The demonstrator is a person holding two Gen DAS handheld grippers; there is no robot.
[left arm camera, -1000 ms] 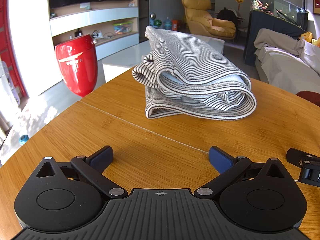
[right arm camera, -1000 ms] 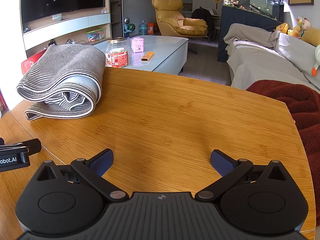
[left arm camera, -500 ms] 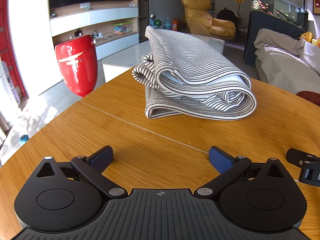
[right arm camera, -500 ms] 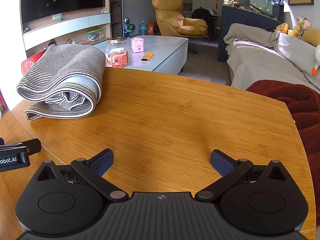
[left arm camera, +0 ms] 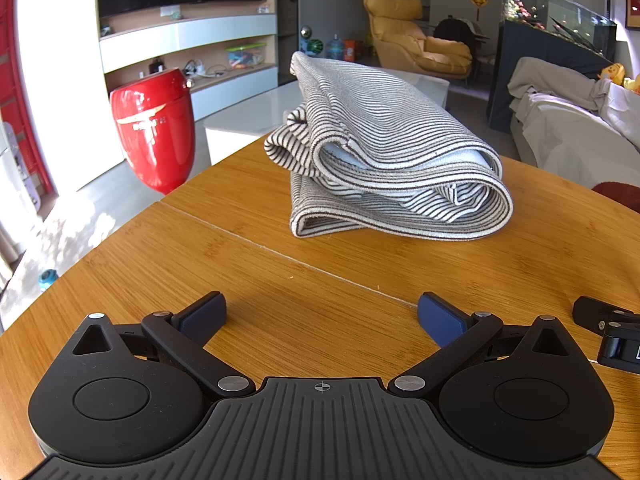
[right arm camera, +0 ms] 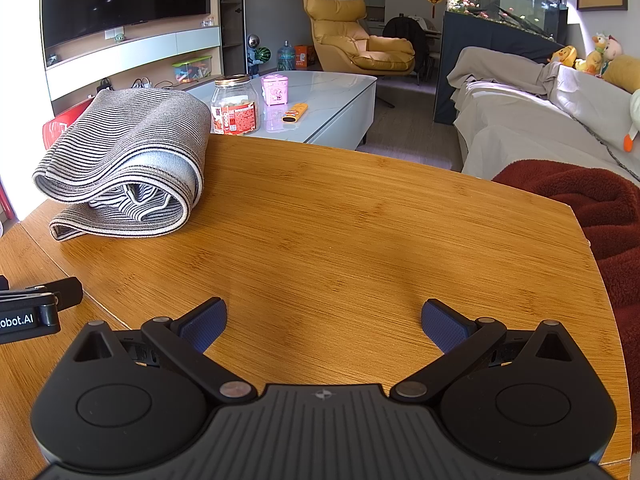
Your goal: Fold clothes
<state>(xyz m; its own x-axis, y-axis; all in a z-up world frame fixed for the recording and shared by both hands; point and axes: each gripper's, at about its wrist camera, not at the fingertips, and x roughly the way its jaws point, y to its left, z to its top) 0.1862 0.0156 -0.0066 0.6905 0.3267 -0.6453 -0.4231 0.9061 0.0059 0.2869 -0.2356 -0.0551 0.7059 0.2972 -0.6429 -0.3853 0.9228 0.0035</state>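
A grey and white striped garment (left arm camera: 384, 152) lies folded in a thick bundle on the round wooden table (left arm camera: 240, 264), ahead of my left gripper (left arm camera: 320, 318). That gripper rests low near the table's front, open, with nothing between its blue pads. In the right wrist view the same folded garment (right arm camera: 128, 160) sits at the far left of the table (right arm camera: 360, 220). My right gripper (right arm camera: 324, 322) is open over bare wood, well to the right of the garment. Each gripper's tip shows at the edge of the other's view.
A red vase-shaped bin (left arm camera: 154, 124) stands on the floor past the table's left edge. A dark red blanket (right arm camera: 592, 216) lies at the table's right edge. Beyond are a white coffee table (right arm camera: 320, 96) with a jar (right arm camera: 234, 106), a sofa (right arm camera: 540, 120) and a yellow armchair (right arm camera: 356, 40).
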